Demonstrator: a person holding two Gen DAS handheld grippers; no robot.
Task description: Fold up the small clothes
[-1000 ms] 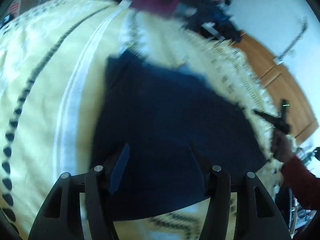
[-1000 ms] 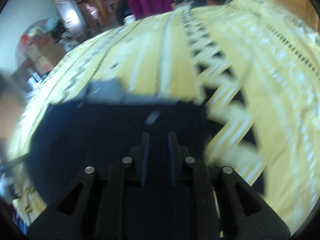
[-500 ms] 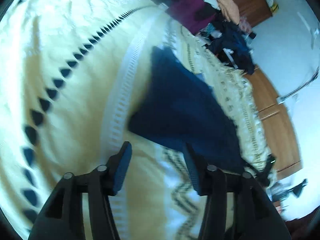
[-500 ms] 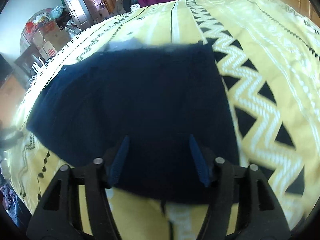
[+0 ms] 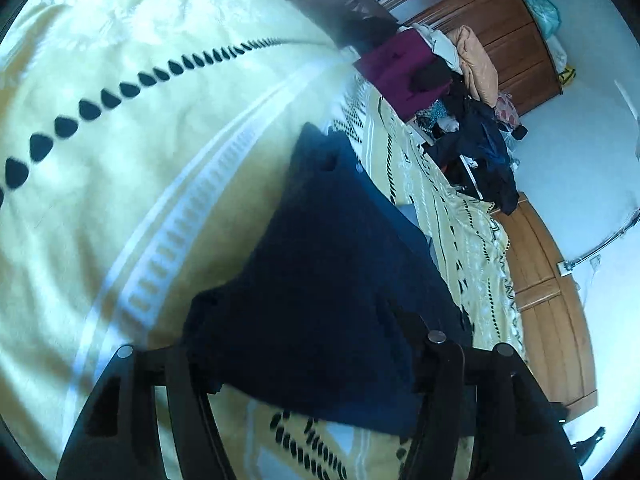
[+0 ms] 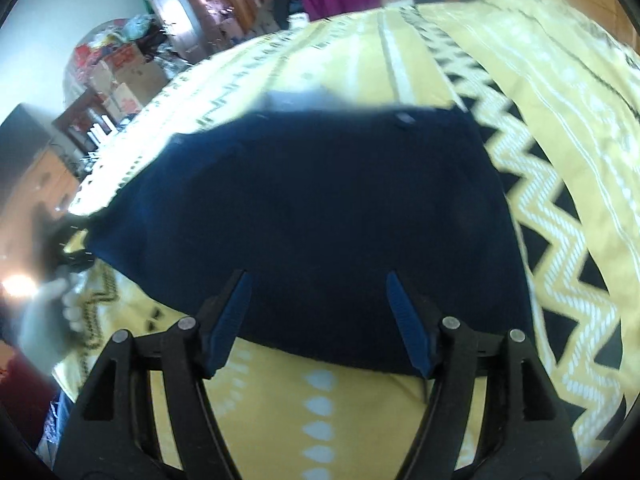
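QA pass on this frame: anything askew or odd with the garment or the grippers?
Nothing stands out. The dark blue garment lies flat on the yellow patterned bedspread, edges fairly even. Both the left gripper and the right gripper are open and hold nothing. The clothes pile beyond the bed is just clutter.

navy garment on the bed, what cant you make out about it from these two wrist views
- Type of navy garment: both views show only a dark, featureless shape.
- Its near edge, left wrist view: covered by the open left gripper.
- Grey fabric behind its far edge, right wrist view: blurred, mostly hidden by the garment.
- Right gripper: open, holds nothing.
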